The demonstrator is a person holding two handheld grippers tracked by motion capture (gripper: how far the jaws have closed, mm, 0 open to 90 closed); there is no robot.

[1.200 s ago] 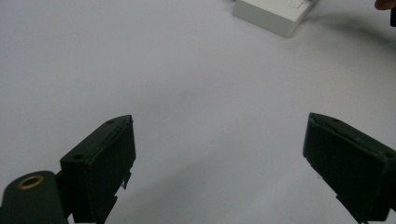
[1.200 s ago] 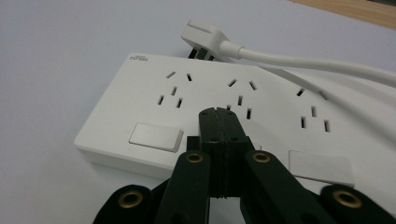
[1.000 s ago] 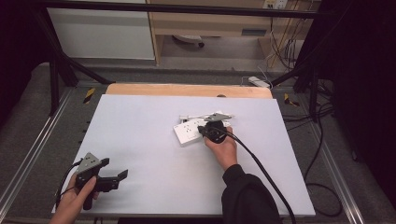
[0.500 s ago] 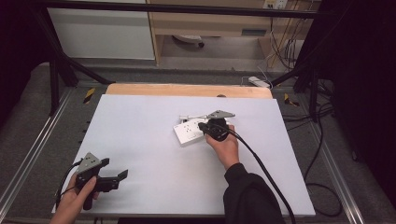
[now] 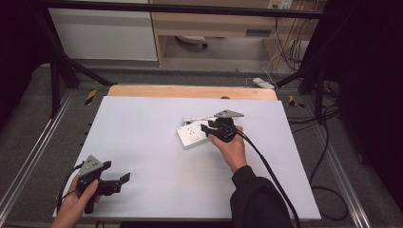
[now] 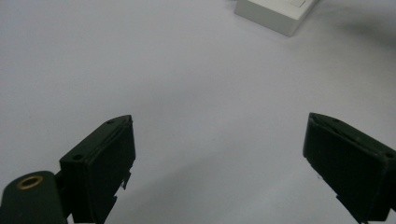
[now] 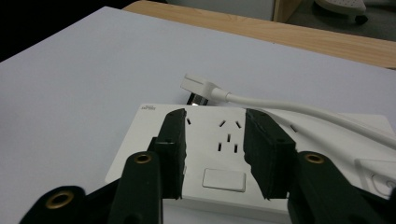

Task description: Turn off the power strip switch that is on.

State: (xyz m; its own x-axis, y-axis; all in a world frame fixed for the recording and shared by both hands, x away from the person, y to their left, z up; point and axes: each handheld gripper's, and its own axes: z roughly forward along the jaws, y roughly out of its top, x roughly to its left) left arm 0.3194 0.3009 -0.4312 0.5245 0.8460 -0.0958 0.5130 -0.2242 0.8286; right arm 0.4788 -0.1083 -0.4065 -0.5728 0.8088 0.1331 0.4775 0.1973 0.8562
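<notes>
A white socket block [image 5: 192, 135] lies flat in the middle of the white table [image 5: 142, 123]. In the right gripper view its face [image 7: 205, 154] shows slots and a rocker switch. A white plug [image 7: 198, 85] on a white cable [image 7: 280, 107] lies just behind the block. My right gripper [image 5: 205, 129] hovers over the block's near end. Its jaws [image 7: 215, 116] have just been opening and stand apart with nothing between them. My left gripper [image 5: 115, 171] rests at the table's front left, open wide [image 6: 219, 154] and empty, with the block's corner [image 6: 275, 11] far ahead.
A wooden strip [image 5: 190, 91] runs along the table's far edge. Metal rails [image 5: 33, 152] flank the table. Cables [image 5: 328, 156] trail on the floor to the right, and the right gripper's own black cable [image 5: 271, 166] crosses the table beside the forearm.
The right gripper's jaws have spread apart over the socket block. Both hands have stayed almost where they were.
</notes>
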